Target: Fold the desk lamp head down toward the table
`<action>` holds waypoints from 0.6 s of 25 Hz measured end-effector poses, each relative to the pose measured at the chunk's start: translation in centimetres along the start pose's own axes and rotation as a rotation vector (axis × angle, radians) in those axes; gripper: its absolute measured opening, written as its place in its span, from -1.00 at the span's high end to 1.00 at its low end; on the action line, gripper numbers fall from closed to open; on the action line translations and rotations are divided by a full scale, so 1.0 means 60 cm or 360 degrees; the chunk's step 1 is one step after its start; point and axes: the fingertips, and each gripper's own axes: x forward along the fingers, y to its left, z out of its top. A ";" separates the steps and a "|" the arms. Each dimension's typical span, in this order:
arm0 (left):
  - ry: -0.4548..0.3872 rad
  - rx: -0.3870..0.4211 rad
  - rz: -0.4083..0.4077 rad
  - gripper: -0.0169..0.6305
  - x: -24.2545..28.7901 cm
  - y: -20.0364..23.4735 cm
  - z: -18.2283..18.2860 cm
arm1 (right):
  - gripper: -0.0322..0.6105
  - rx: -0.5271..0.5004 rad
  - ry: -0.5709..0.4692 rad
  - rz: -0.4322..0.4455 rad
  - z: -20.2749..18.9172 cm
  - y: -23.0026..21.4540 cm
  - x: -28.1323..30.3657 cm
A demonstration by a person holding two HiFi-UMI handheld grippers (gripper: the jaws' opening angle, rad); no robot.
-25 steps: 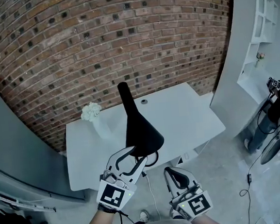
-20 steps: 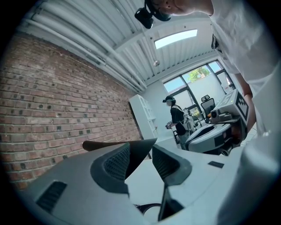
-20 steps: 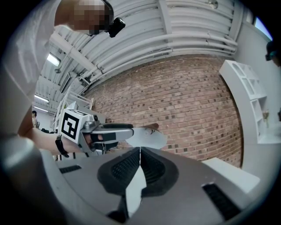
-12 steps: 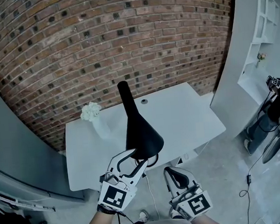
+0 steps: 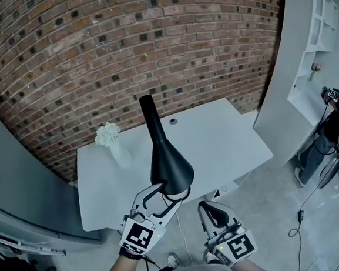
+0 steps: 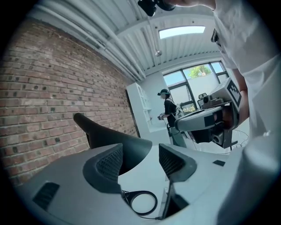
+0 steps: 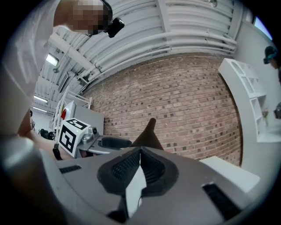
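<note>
The black desk lamp's cone-shaped head (image 5: 170, 166) hangs over the near edge of the white table (image 5: 229, 138), its thin neck (image 5: 150, 113) rising toward the brick wall. A black ring with a cable (image 5: 187, 191) lies under the head. My left gripper (image 5: 166, 195) sits just below the head's rim; its jaws are opening and the pads do not press on anything. From the left gripper view the lamp head (image 6: 109, 136) shows behind the left pad and above the gripper (image 6: 140, 154); the ring (image 6: 142, 203) is below. My right gripper (image 5: 215, 214) (image 7: 140, 151) waits shut and empty to the right.
A white vase of white flowers (image 5: 109, 137) stands at the table's far left corner. A brick wall backs the table. A white shelf unit (image 5: 309, 43) stands at the right, a grey panel (image 5: 19, 174) at the left. A person (image 6: 168, 107) stands far off.
The left gripper has dropped lower and its jaws have spread, letting go of the lamp head's rim. The right gripper has kept still.
</note>
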 end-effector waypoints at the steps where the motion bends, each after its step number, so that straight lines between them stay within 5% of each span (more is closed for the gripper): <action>1: 0.0001 -0.0007 0.0000 0.20 0.001 0.001 -0.002 | 0.84 0.0005 0.0003 -0.0001 -0.001 -0.001 0.000; 15: 0.0031 -0.0085 0.0006 0.20 0.011 0.007 -0.023 | 0.84 0.0005 0.0008 -0.0015 0.002 -0.010 0.011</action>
